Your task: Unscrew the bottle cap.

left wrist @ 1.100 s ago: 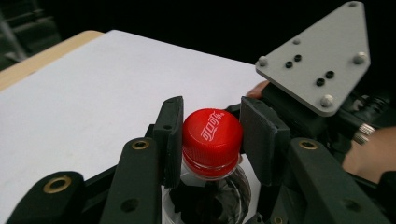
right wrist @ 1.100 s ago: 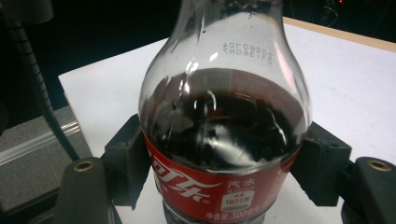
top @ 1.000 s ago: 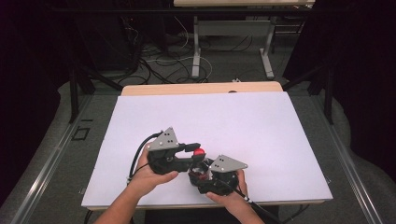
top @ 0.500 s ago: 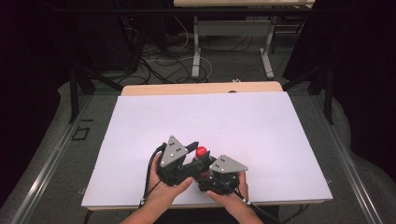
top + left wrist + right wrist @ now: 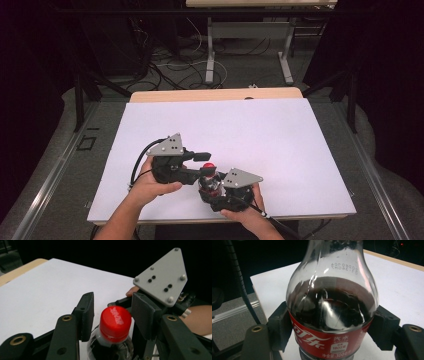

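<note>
A small cola bottle (image 5: 332, 305) with a red label and a red cap (image 5: 115, 321) stands near the front edge of the white table top (image 5: 250, 130). My right gripper (image 5: 332, 325) is shut on the bottle's body at the label, one pad on each side. From the left my left gripper (image 5: 111, 302) reaches over the bottle's top with the cap between its pads. Its jaws have just been closing, but a narrow gap still shows beside the cap, so it is open. In the high view the bottle (image 5: 210, 184) sits between the left gripper (image 5: 202, 166) and the right gripper (image 5: 211, 192).
The white top lies on a wooden table (image 5: 215, 95) whose far edge shows beyond it. Dark floor with cables and the metal legs of another table (image 5: 210, 55) lie farther back. A cable (image 5: 142, 160) loops from the left gripper.
The left gripper swung right over the bottle half a second ago and has come back to the left, its jaws still around the cap. Right gripper and bottle have not moved.
</note>
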The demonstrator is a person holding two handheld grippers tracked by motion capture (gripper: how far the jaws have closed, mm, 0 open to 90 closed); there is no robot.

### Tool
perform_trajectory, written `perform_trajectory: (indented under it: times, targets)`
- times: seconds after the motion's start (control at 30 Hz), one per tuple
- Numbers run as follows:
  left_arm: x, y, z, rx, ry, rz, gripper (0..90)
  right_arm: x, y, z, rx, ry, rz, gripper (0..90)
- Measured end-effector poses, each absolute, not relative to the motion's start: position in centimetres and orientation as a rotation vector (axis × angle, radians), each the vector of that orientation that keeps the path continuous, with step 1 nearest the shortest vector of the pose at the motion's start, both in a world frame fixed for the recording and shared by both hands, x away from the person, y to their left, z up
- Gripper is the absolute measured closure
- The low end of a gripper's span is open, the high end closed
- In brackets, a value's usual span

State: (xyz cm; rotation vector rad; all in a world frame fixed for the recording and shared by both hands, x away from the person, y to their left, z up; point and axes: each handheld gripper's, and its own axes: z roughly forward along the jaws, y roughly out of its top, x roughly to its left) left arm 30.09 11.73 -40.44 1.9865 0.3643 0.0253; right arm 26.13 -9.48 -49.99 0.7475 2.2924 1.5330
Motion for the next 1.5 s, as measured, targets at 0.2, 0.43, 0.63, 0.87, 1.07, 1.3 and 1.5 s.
perform_trajectory:
  times: [0.2,0.43,0.63,0.87,1.07,1.3,1.5]
  targets:
    - [29.9,11.5,-40.6,2.003,0.344,0.043,61.3,26.2,-9.4,-50.1,0.755,2.29,1.529,29.3]
    - [28.2,10.0,-40.9,1.961,0.485,0.244,61.8,26.3,-9.5,-50.1,0.823,2.247,1.506,29.3]
    - [25.8,7.6,-41.6,1.851,0.737,0.456,61.8,26.4,-9.6,-50.2,0.89,2.199,1.444,29.3]
    - [25.4,7.0,-41.8,1.803,0.805,0.481,60.0,26.4,-9.8,-50.2,0.905,2.172,1.439,29.3]
    - [27.6,9.4,-39.5,1.87,0.639,0.247,43.9,26.6,-9.9,-50.1,0.861,2.234,1.496,29.3]
    - [29.7,11.2,-39.6,1.976,0.421,0.076,44.9,26.6,-9.8,-49.9,0.808,2.277,1.543,29.3]
    - [30.4,11.6,-40.4,1.976,0.381,0.028,54.1,26.5,-9.7,-49.9,0.796,2.289,1.545,29.3]
